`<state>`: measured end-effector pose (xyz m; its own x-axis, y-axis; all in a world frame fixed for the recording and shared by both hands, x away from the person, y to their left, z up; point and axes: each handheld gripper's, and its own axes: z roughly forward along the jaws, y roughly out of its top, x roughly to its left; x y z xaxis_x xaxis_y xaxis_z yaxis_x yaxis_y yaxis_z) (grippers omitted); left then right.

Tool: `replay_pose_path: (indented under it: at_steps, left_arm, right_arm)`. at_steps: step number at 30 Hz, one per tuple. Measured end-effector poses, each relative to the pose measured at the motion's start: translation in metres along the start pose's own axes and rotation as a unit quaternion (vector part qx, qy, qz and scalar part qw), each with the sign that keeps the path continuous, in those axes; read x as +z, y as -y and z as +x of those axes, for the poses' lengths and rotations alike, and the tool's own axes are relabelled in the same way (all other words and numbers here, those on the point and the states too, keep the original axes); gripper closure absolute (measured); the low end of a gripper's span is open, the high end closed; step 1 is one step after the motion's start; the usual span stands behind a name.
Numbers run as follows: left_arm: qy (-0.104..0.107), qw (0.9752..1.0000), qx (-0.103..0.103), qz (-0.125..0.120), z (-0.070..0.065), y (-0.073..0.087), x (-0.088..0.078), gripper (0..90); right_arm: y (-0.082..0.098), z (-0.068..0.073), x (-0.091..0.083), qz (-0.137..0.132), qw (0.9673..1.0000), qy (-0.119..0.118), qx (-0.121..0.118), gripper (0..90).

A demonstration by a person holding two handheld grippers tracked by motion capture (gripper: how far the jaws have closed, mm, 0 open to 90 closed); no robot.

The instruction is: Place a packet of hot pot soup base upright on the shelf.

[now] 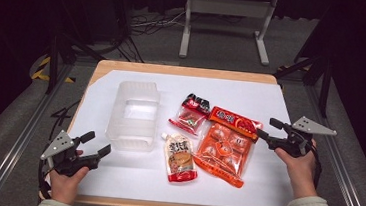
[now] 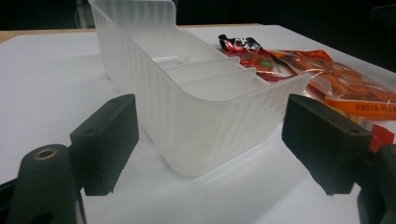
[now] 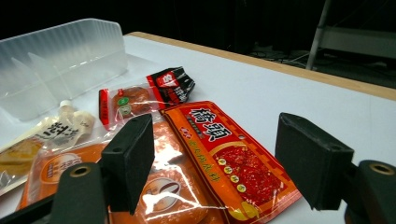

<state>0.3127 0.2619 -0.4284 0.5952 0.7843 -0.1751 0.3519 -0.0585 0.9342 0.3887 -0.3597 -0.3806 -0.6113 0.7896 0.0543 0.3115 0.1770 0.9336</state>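
A translucent plastic bin (image 1: 134, 114) with dividers stands left of centre on the white mat; its near end (image 2: 205, 121) is just beyond my left gripper (image 1: 95, 144), which is open and empty near the front left corner. Right of the bin lie three snack packs: a small red and black pack (image 1: 191, 114), a spouted pouch (image 1: 180, 158), and a large orange pack (image 1: 225, 144). My right gripper (image 1: 269, 130) is open and empty, hovering at the large orange pack's (image 3: 219, 154) right edge, apart from it. The red and black pack (image 3: 149, 95) and pouch (image 3: 51, 135) lie beyond its jaws.
The white mat (image 1: 252, 96) covers a wooden table whose edge (image 1: 184, 71) shows at the back. A white metal stand (image 1: 226, 16) and cables sit on the floor behind. Metal rails run along both table sides.
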Motion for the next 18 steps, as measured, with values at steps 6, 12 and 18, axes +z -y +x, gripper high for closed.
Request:
replay_pose_path:
  at_steps: [6, 12, 18]
  left_arm:
    - [-0.001, 0.9999, 0.002, 0.017, 0.000, 0.001, 0.005, 19.5]
    - [-0.002, 0.9999, 0.001, 0.015, 0.000, 0.001, 0.005, 19.4]
    - [-0.002, 0.9998, 0.009, 0.019, -0.002, 0.001, 0.007, 19.0]
  right_arm:
    - [0.002, -0.011, 0.011, 0.003, 0.9998, 0.011, 0.017, 29.9]
    - [0.006, -0.021, 0.025, 0.014, 0.9992, 0.025, 0.028, 31.8]
    - [0.014, -0.034, 0.038, 0.026, 0.9975, 0.048, 0.044, 32.3]
